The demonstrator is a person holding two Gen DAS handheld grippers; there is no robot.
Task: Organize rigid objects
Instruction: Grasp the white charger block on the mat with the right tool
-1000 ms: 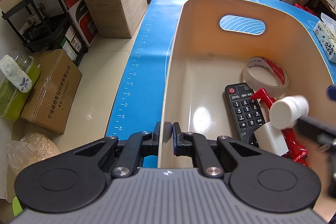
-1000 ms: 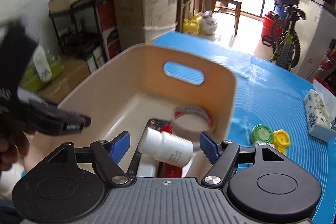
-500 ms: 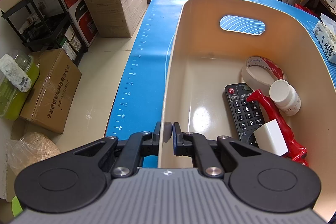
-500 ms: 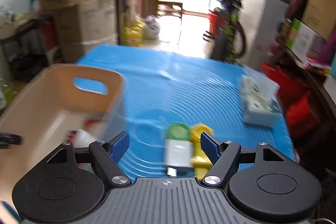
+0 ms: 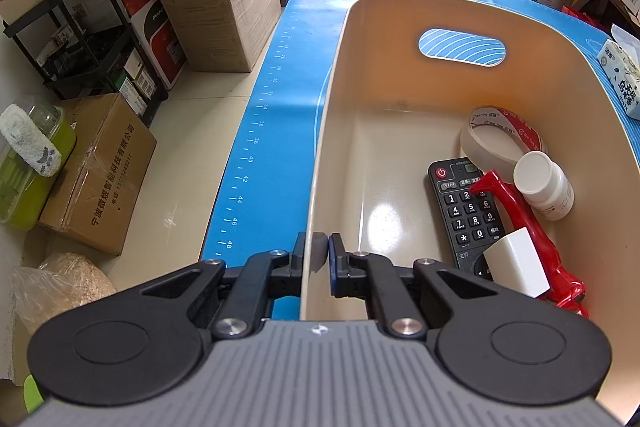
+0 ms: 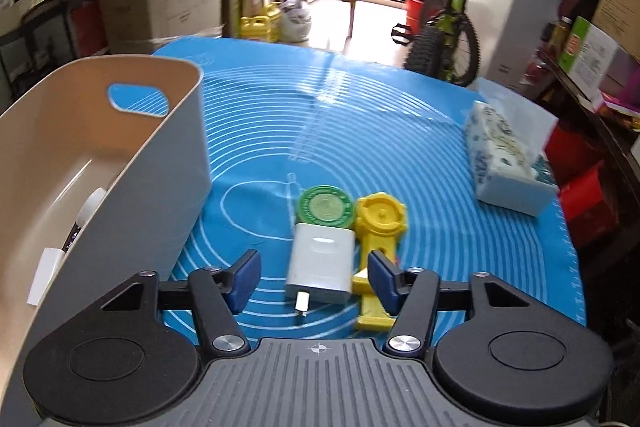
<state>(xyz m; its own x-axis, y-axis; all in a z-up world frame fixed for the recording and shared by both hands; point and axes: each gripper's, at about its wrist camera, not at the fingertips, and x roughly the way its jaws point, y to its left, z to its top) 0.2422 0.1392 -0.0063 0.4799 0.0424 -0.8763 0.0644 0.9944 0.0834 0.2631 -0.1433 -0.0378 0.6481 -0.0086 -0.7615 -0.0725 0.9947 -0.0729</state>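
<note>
Rigid objects lie partly in a beige bin (image 5: 400, 115) and partly on the blue mat (image 5: 272, 131) covering the bench. Left wrist view: the left hand-held gripper (image 5: 323, 253) is clamped on the bin's near wall, one pad outside and one inside the rim, by the bench's left edge. Inside the bin, toward its right wall, rest a roll of clear tape (image 5: 500, 139), a black remote control (image 5: 464, 211), a red tool (image 5: 532, 243) lying across the remote's right side, a white pill bottle (image 5: 544, 187) on its side touching the tape, and a white block (image 5: 516, 267) on the remote's near end. A tissue pack (image 5: 620, 79) sits on the mat beyond the bin's right wall. Right wrist view: the right hand-held gripper (image 6: 314, 279) is over the mat just right of the bin (image 6: 160, 195), its jaws apart and just been closing; a white charger plug (image 6: 322, 267) lies between the blue pads, not pressed by either as far as can be seen. A green round lid (image 6: 326, 207) touches the charger's far end, and a yellow tool (image 6: 380, 239) lies alongside, its shaft running under the right pad. The tissue pack (image 6: 504, 155) stands near the bench's right edge, well apart from them.
</note>
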